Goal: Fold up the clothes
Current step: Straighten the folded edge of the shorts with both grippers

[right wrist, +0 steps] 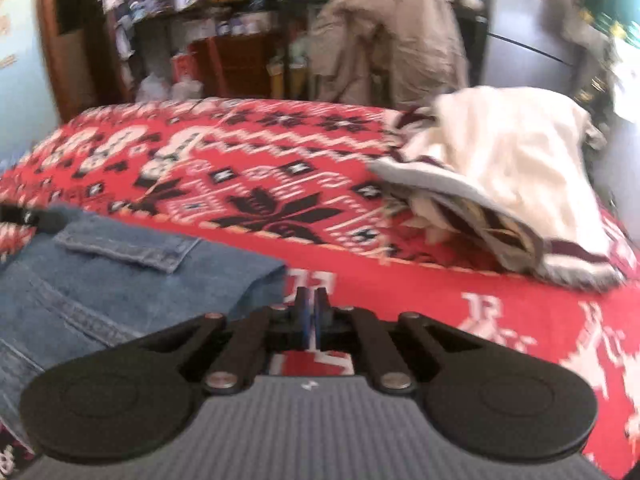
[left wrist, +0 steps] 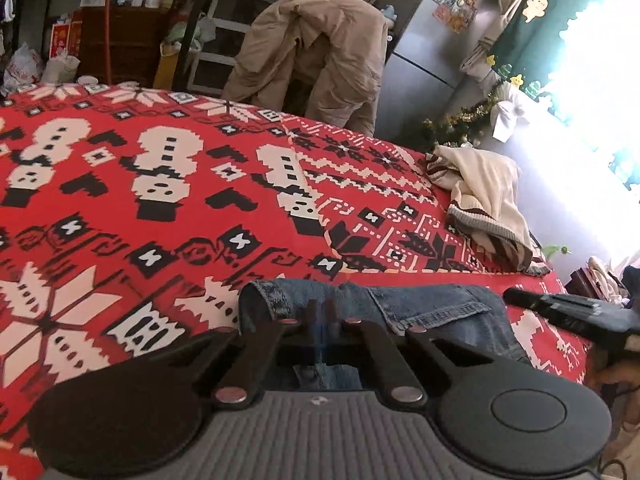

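A blue denim garment (left wrist: 424, 306) lies at the near edge of the red patterned cloth (left wrist: 120, 208). My left gripper (left wrist: 320, 310) is over its upper edge, with the jaws closed on a raised fold of the denim. In the right wrist view the denim (right wrist: 112, 280) lies to the left. My right gripper (right wrist: 312, 306) is shut just right of the denim's edge, over the red cloth (right wrist: 440, 300), and appears to hold nothing. It also shows as a black shape, the right gripper (left wrist: 560, 308), beside the denim. A cream sweater (left wrist: 484, 192) (right wrist: 516, 168) with dark stripes lies crumpled at the far right.
A beige jacket (left wrist: 320, 48) (right wrist: 388, 40) hangs over a chair behind the surface. A steel fridge (left wrist: 428, 48) stands at the back right and cluttered shelves (left wrist: 120, 20) at the back left. The right wrist view is motion-blurred.
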The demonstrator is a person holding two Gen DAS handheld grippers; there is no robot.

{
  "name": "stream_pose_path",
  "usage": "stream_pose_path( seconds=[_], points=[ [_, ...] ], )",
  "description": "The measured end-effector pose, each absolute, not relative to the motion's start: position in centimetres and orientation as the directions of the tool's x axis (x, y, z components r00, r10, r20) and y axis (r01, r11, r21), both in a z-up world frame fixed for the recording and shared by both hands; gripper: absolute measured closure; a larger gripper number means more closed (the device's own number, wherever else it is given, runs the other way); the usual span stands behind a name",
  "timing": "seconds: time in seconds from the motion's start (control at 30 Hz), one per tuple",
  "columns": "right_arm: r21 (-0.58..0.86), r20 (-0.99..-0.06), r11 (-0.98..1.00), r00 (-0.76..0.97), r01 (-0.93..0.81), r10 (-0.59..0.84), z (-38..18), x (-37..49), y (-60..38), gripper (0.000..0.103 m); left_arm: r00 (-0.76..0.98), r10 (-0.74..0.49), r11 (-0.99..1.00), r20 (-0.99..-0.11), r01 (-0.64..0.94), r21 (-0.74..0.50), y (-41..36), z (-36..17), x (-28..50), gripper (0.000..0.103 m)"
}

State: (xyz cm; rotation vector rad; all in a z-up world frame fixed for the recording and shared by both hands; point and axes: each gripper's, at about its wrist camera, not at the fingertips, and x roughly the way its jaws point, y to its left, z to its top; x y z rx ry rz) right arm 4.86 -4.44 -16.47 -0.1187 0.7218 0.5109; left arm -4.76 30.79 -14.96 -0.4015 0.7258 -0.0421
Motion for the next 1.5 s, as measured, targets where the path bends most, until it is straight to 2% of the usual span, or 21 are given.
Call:
stream_pose_path(
  seconds=[0.07, 0.2, 0.27, 0.33, 0.4, 0.5, 0.57, 0.63, 0.73, 0.8, 0.9, 1.0, 1.07, 1.13, 1.2, 1.3, 1.4, 1.5],
  points=[
    [0.151, -0.624, 0.868, 0.636, -0.473, 0.454, -15.4, 4.4, -5.4, 0.101, 0.754, -0.182, 0.926, -0.631, -0.084, -0.368, 30.0, -14.3, -5.3, 0.087],
    [0.206, -0.581, 0.794, 0.582, -0.572, 0.570, -14.0, 2.4, -4.2, 0.099, 0.760, -0.226, 0.928, -0.609, -0.022, -0.372, 27.8, -13.1, -6.3, 0.081],
    [0.212, -0.574, 0.745, 0.537, -0.632, 0.619, -13.6, 1.3, -3.1, 0.099, 0.758, -0.250, 0.932, -0.602, 0.020, -0.362, 25.9, -12.8, -6.6, 0.074],
    [0.206, -0.580, 0.708, 0.498, -0.675, 0.644, -13.7, 0.3, -1.9, 0.098, 0.752, -0.254, 0.941, -0.608, 0.045, -0.336, 24.4, -12.9, -6.7, 0.072],
    [0.200, -0.592, 0.709, 0.493, -0.677, 0.638, -14.0, -0.2, -2.1, 0.098, 0.737, -0.227, 0.956, -0.637, 0.046, -0.288, 23.4, -13.7, -7.0, 0.073],
    [0.190, -0.609, 0.719, 0.494, -0.669, 0.621, -14.5, -0.9, -2.8, 0.101, 0.751, -0.192, 0.976, -0.632, 0.081, -0.201, 22.9, -15.1, -8.4, 0.083],
    [0.184, -0.621, 0.725, 0.494, -0.663, 0.609, -14.8, -1.4, -3.3, 0.102, 0.763, -0.206, 0.972, -0.612, 0.087, -0.218, 23.6, -15.5, -9.3, 0.092],
    [0.177, -0.632, 0.732, 0.494, -0.658, 0.597, -15.1, -1.8, -3.8, 0.102, 0.752, -0.196, 0.968, -0.629, 0.047, -0.246, 24.5, -15.1, -9.5, 0.100],
    [0.167, -0.649, 0.741, 0.494, -0.650, 0.579, -15.5, -2.5, -4.5, 0.101, 0.740, -0.184, 0.968, -0.647, 0.024, -0.248, 24.6, -14.7, -10.7, 0.099],
    [0.160, -0.660, 0.747, 0.493, -0.645, 0.567, -15.8, -3.0, -5.0, 0.097, 0.744, -0.155, 0.976, -0.649, 0.014, -0.217, 24.2, -14.2, -11.6, 0.092],
    [0.178, -0.613, 0.726, 0.502, -0.664, 0.610, -14.3, -3.9, -5.2, 0.095, 0.768, -0.182, 0.970, -0.614, 0.040, -0.238, 23.2, -13.1, -12.6, 0.089],
    [0.183, -0.583, 0.677, 0.476, -0.713, 0.659, -13.3, -4.9, -3.2, 0.094, 0.772, -0.224, 0.965, -0.595, 0.092, -0.244, 21.4, -12.6, -12.2, 0.082],
    [0.172, -0.588, 0.652, 0.454, -0.738, 0.669, -13.2, -5.4, -1.3, 0.094, 0.754, -0.223, 0.970, -0.618, 0.107, -0.219, 20.1, -13.4, -11.5, 0.076],
    [0.150, -0.614, 0.645, 0.441, -0.750, 0.655, -13.9, -5.8, 0.3, 0.094, 0.722, -0.207, 0.972, -0.661, 0.078, -0.220, 19.7, -14.9, -10.9, 0.076],
    [0.136, -0.650, 0.650, 0.429, -0.747, 0.628, -15.3, -5.7, 1.4, 0.095, 0.727, -0.204, 0.973, -0.655, 0.076, -0.219, 20.0, -16.0, -11.4, 0.075],
    [0.112, -0.637, 0.643, 0.442, -0.758, 0.631, -16.0, -6.1, 1.1, 0.095, 0.719, -0.227, 0.961, -0.657, 0.054, -0.273, 21.1, -16.2, -12.3, 0.075],
    [0.073, -0.651, 0.630, 0.442, -0.773, 0.617, -16.0, -7.0, 0.4, 0.096, 0.725, -0.217, 0.959, -0.654, 0.035, -0.280, 22.1, -16.0, -13.2, 0.083],
    [0.113, -0.662, 0.627, 0.412, -0.771, 0.626, -16.0, -7.4, -1.2, 0.096, 0.720, -0.217, 0.952, -0.659, 0.005, -0.307, 23.0, -15.5, -13.6, 0.091]
  ],
)
